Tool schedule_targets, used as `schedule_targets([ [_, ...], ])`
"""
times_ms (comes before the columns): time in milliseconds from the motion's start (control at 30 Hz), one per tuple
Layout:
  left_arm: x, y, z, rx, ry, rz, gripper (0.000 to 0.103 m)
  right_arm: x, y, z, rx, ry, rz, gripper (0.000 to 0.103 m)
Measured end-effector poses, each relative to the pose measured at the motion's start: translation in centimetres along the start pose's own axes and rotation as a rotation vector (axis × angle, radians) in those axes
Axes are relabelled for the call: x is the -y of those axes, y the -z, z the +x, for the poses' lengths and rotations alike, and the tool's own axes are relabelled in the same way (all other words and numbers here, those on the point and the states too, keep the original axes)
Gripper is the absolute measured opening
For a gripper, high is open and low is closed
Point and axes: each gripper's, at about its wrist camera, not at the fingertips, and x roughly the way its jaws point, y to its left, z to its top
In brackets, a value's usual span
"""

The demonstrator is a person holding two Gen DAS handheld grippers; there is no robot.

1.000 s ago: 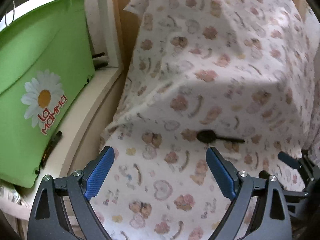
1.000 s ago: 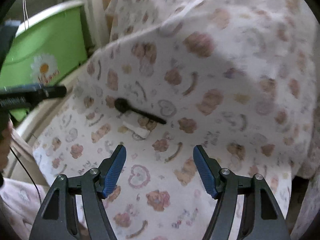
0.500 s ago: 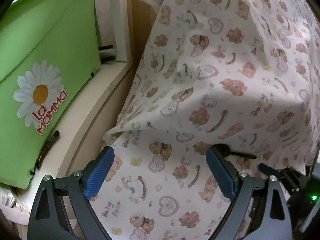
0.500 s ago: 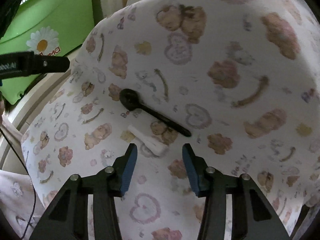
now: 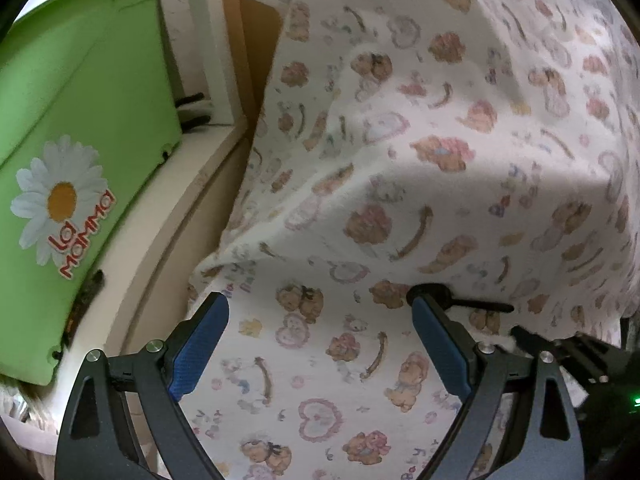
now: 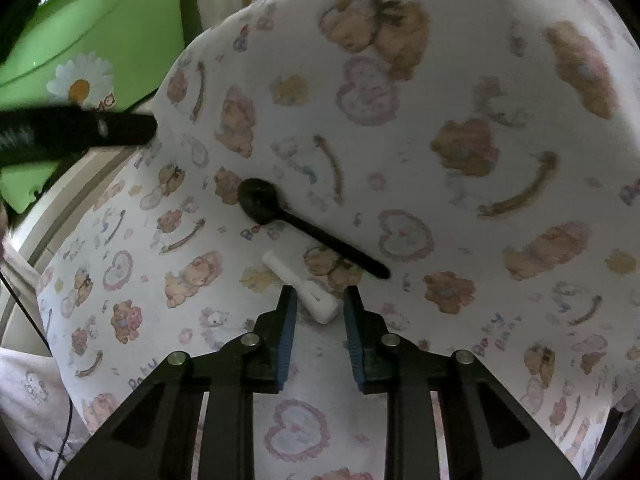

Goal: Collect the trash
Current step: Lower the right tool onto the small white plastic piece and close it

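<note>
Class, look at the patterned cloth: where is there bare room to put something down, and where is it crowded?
Free: the cloth between the left gripper fingers, and right of the spoon. Crowded: around the spoon and white tube, where the right gripper sits.

We look down steeply from both wrists, each along its own fingers, close over the bear-print cloth [image 5: 400, 184]. Both views share the black spoon [image 6: 296, 220], that cloth and the green bin [image 5: 80, 120] at left; our right view sits nearer.

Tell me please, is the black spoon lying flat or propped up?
Lying flat: the black spoon rests on the printed cloth, bowl and handle both down.
</note>
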Motion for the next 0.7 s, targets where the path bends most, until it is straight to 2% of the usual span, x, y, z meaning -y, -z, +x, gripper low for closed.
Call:
schedule_targets([
  [100,1.3,0.4,1.2,-0.043,0.024,0.019,0.091,0.9,0.2,-1.2,0.009,-0.004,0.026,0.026],
  [233,2.2,0.2,1.7,-0.053,0.124,-0.030,0.091,2.2,1.2,-2.5,0.009,0.017,0.044,0.026],
  [333,2.8,-0.1,2.4,-0.067,0.153,-0.073,0.090,3.3,1.7,-2.8,0.007,0.042,0.070,0.026],
  [433,3.6,-0.7,3.8,-0.104,0.157,-0.081,0.078,4.2,1.7,-3.2,0.017,0.054,0.089,0.026],
  [500,4.4,-1.0,4.6,-0.119,0.155,-0.060,0.067,4.5,1.8,-3.5,0.025,0.061,0.094,0.026],
  [700,5.5,-1.3,5.9,-0.138,0.170,-0.084,0.060,6.2,1.8,-5.1,0.047,0.080,0.100,0.026],
])
